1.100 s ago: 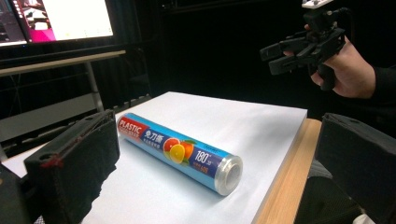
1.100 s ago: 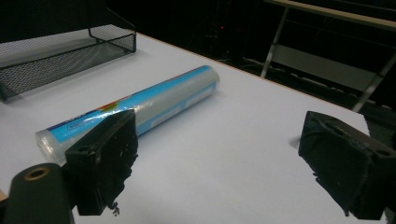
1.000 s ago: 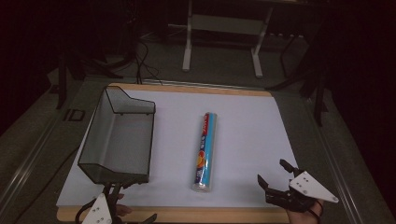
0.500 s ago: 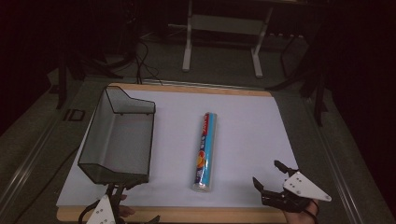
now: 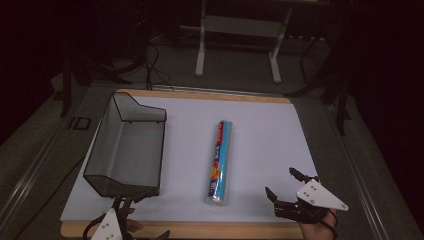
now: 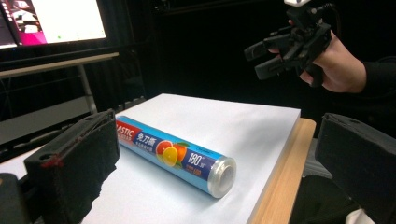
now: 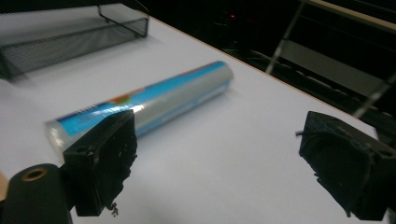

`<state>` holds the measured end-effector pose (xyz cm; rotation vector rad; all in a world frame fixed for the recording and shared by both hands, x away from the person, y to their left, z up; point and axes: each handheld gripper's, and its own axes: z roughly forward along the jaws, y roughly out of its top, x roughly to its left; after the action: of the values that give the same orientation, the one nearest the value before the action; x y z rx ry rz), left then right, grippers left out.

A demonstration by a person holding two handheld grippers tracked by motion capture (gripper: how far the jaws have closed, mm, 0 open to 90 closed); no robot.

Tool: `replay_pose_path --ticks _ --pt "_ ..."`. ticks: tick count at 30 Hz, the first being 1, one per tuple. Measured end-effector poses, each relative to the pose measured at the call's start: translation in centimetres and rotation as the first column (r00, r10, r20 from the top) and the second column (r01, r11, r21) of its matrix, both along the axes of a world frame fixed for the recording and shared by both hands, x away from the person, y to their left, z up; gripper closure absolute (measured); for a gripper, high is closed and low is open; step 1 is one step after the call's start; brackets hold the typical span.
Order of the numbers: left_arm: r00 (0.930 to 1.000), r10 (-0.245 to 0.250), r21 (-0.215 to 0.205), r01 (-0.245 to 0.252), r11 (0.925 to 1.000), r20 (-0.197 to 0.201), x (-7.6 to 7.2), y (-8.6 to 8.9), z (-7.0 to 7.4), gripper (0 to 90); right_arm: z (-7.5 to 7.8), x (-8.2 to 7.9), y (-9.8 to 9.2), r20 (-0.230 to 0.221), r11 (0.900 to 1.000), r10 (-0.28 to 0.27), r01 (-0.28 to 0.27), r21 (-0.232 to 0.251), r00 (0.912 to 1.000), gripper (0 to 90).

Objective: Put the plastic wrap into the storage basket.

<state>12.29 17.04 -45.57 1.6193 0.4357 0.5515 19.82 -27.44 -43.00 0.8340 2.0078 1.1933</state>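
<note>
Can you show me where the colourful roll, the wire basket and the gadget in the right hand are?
roll (image 5: 219, 161): high view, middle of its blue wrapper.
wire basket (image 5: 123, 185): high view, near mesh wall.
right gripper (image 5: 283, 186): high view, between its open jaws.

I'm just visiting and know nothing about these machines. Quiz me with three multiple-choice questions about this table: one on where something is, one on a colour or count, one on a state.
1. Where does the roll of wrap lie?
A. inside the mesh tray
B. on the white sheet, right of the mesh tray
C. on the floor

2. What is the main colour of the roll's label?
A. blue
B. green
C. black

3. How do the right tongs stand?
A. shut on the roll
B. shut on nothing
C. open, holding nothing

Answers:
1. B: the high view shows it on the white sheet, apart from the mesh tray.
2. A: both tongs' views show blue, with orange fruit printed on it.
3. C: in the right gripper view the jaws stand wide apart, short of the roll.
</note>
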Motion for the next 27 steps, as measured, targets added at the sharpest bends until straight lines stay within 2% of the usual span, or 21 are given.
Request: replay_pose_path --ticks 6,14,22,27 --pt "1.0000 -0.003 0.002 0.003 1.0000 -0.002 0.0 0.0 0.0 0.6 1.1 0.5 0.9 0.002 1.000 -0.009 0.009 0.002 1.0000 10.9" --pt "0.9999 -0.009 0.002 0.009 1.0000 -0.008 0.2 0.0 -0.1 0.7 1.8 1.7 2.2 0.013 0.998 -0.024 0.025 -0.052 0.9996 10.4" --pt "0.9999 -0.015 0.000 0.015 0.9999 -0.007 0.1 -0.1 -0.1 0.7 2.5 3.0 3.6 0.005 1.000 -0.013 0.013 -0.026 0.9999 10.4" --pt "0.9998 -0.017 -0.002 0.017 0.9999 -0.008 0.1 -0.1 -0.1 0.7 2.7 3.8 4.7 -0.010 0.999 -0.018 0.017 -0.040 0.9998 10.5"
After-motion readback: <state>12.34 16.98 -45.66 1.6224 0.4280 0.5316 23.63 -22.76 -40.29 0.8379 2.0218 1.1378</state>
